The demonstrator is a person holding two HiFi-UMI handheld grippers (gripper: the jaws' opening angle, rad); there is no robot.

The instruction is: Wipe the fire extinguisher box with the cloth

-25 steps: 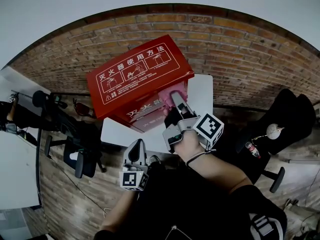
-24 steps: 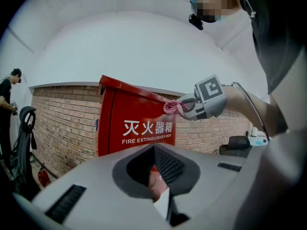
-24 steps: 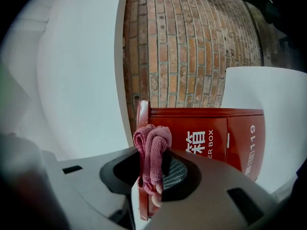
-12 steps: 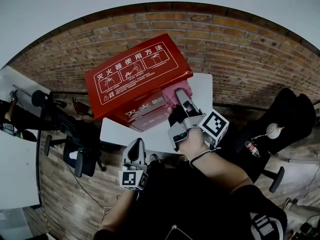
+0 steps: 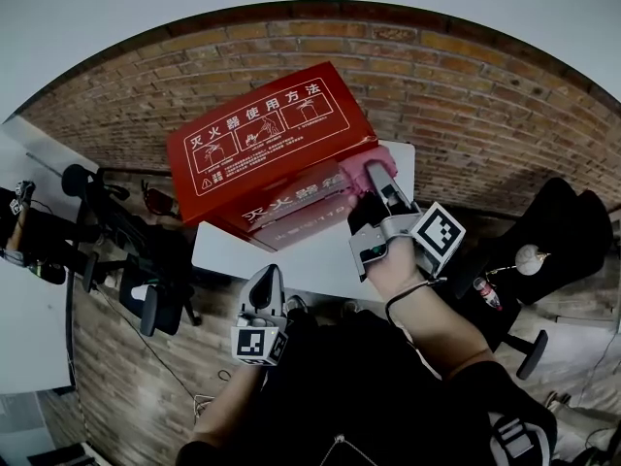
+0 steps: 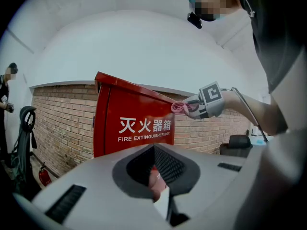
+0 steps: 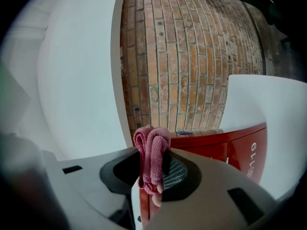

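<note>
Before a brick wall [image 5: 466, 95], the box [image 5: 262, 144] stood on a table [image 5: 291, 260]. My right gripper [image 5: 380, 178] pinched the cloth [image 7: 151, 152] at its right edge; left gripper [image 5: 264, 280] sat closed. Snagging could tug it free.

Box [image 5: 267, 149] glossy red-painted metal — cloth [image 7: 151, 157] soft, nubby — wall [image 5: 466, 95] rough brick.

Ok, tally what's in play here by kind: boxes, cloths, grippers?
Red fire extinguisher box: 1
Pink cloth: 1
Grippers: 2, left gripper and right gripper
Total: 4
</note>
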